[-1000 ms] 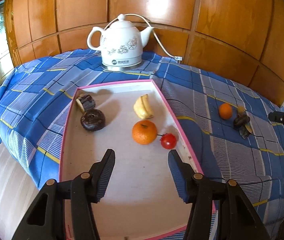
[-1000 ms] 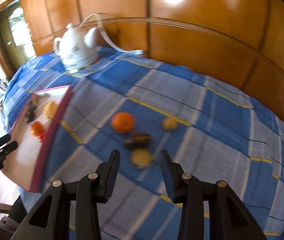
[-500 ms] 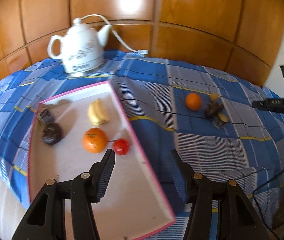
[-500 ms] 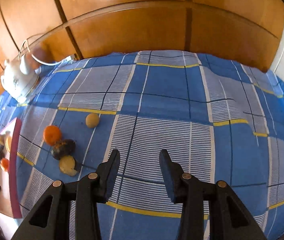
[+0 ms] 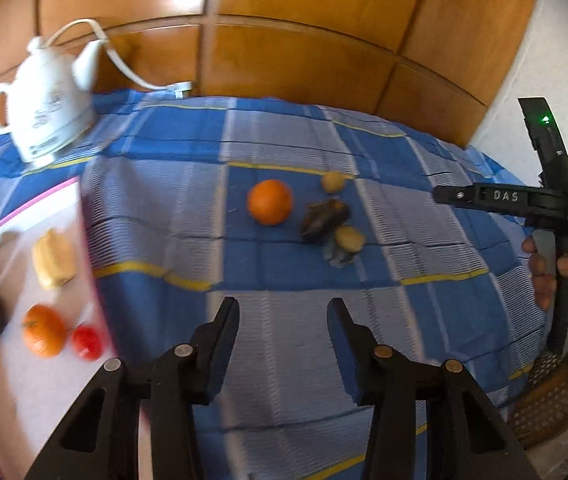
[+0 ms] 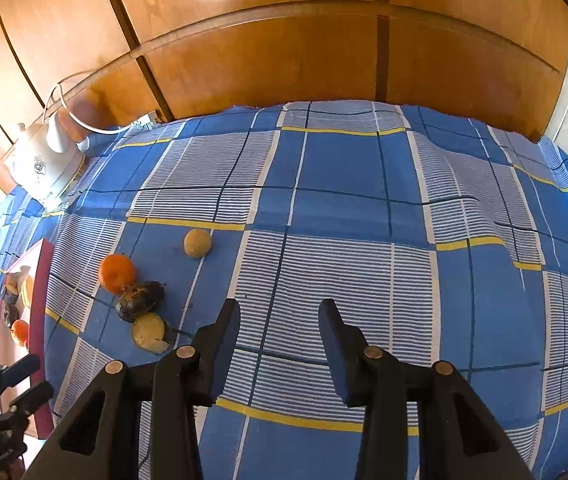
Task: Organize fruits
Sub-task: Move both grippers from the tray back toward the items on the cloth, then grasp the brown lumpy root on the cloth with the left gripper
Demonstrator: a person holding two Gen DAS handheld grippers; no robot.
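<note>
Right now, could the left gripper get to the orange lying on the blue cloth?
Probably yes. The left gripper holds nothing, its jaws just narrowed, and only bare checked cloth lies between it and the orange.

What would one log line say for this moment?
left gripper: empty, fingers closing | right gripper: empty, fingers apart | cloth: orange, three more pieces | tray: five items

orange (image 5: 269,201) on cloth | dark fruit (image 5: 325,216) beside | banana (image 5: 54,257) in tray (image 5: 24,208)
</note>
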